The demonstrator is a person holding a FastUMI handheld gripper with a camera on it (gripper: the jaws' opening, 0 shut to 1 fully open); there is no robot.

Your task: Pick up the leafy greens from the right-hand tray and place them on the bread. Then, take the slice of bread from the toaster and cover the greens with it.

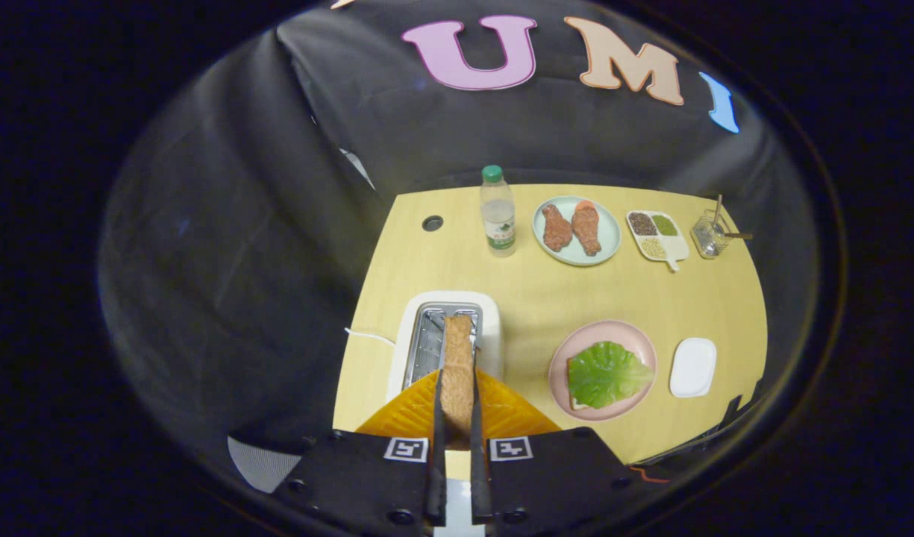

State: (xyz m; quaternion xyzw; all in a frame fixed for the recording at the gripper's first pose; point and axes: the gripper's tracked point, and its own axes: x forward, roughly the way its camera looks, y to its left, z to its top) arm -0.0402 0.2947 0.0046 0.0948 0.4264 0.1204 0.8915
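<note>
Above the toaster (pixel 448 339), near the surface's (pixel 531 294) left edge, the gripper (pixel 457 388) is clamped on the bread slice (pixel 457 365), both fingers pressing its faces; its long axis runs straight ahead. Beside it, leafy greens (pixel 606 374) cover bread on a pink plate (pixel 604 335).

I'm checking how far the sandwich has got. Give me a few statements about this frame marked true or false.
1. The gripper is shut on the bread slice. True.
2. The leafy greens lie in the white tray. False: they lie on bread on the pink plate.
3. The water bottle lies on its side. False: it stands upright.
4. Two browned meat pieces sit on the pale green plate. True.
</note>
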